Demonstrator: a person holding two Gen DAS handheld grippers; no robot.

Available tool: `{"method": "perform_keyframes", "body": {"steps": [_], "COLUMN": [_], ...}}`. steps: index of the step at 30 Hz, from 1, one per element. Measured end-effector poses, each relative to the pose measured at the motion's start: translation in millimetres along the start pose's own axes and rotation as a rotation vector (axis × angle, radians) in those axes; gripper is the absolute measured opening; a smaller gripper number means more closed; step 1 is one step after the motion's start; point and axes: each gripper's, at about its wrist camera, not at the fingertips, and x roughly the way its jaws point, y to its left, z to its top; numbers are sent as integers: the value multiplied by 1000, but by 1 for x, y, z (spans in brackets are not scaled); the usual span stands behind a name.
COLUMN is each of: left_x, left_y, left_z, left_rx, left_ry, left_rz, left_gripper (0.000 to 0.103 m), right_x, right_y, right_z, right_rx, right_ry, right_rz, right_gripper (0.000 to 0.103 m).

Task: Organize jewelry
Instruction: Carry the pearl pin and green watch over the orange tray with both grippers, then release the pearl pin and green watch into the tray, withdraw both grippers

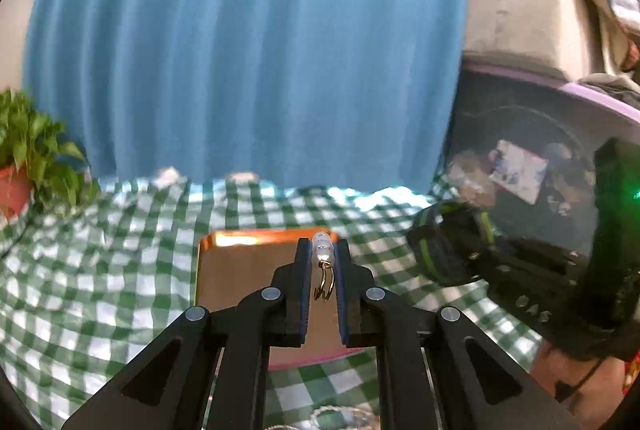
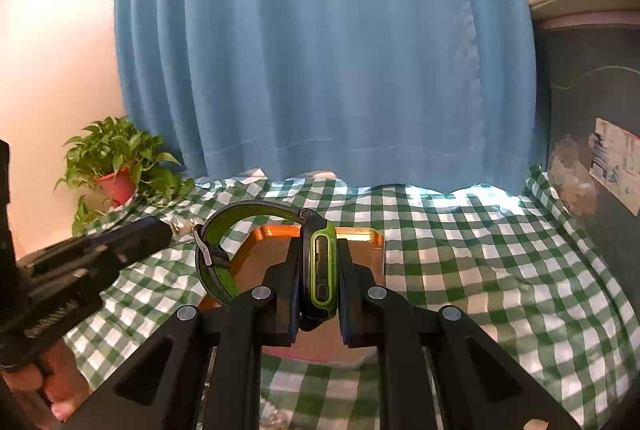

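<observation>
My left gripper [image 1: 323, 250] is shut on a small earring [image 1: 322, 248] with clear beads, whose gold hook [image 1: 325, 284] dangles between the fingers. It hovers over a copper-coloured tray [image 1: 240, 270] on the green checked cloth. My right gripper [image 2: 319, 258] is shut on a black and green wristwatch [image 2: 320, 270], held on edge, with its strap [image 2: 216, 254] looping out to the left. That same tray [image 2: 360, 254] lies under the watch. In the right wrist view the left gripper [image 2: 176, 226] comes in from the left with the earring at its tip; in the left wrist view the right gripper [image 1: 440, 242] shows, blurred.
A potted green plant [image 2: 116, 170] in a red pot stands at the table's back left. A blue curtain [image 2: 320, 50] hangs behind the table. A dark bin with a pink rim [image 1: 540, 158] and a beige box [image 1: 520, 6] stand at the right. Pale chain pieces [image 1: 332, 412] lie on the near cloth.
</observation>
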Motion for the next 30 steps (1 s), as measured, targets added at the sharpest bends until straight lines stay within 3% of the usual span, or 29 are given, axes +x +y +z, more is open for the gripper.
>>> {"method": "perform_keyframes", "body": {"steps": [6, 11, 21, 27, 29, 30], "left_x": [61, 101, 133, 147, 148, 147], "left_y": [43, 70, 87, 98, 99, 100], "left_z": [-26, -48, -68, -74, -77, -77], "left_rx": [-103, -123, -113, -135, -141, -144], "left_ry": [122, 227, 343, 413, 432, 432], "left_rz": [1, 40, 91, 130, 134, 139], "left_gripper": [12, 12, 12, 12, 14, 21], "right_x": [54, 95, 144, 162, 159, 157], "right_y": [-4, -1, 7, 13, 12, 12], "right_z": [-25, -47, -71, -85, -85, -83], "right_rx": [-2, -11, -15, -32, -23, -21], "right_ry": [108, 201, 314, 368, 358, 349], "right_rz": [1, 0, -16, -73, -55, -50], "right_gripper": [13, 13, 13, 13, 18, 38]}}
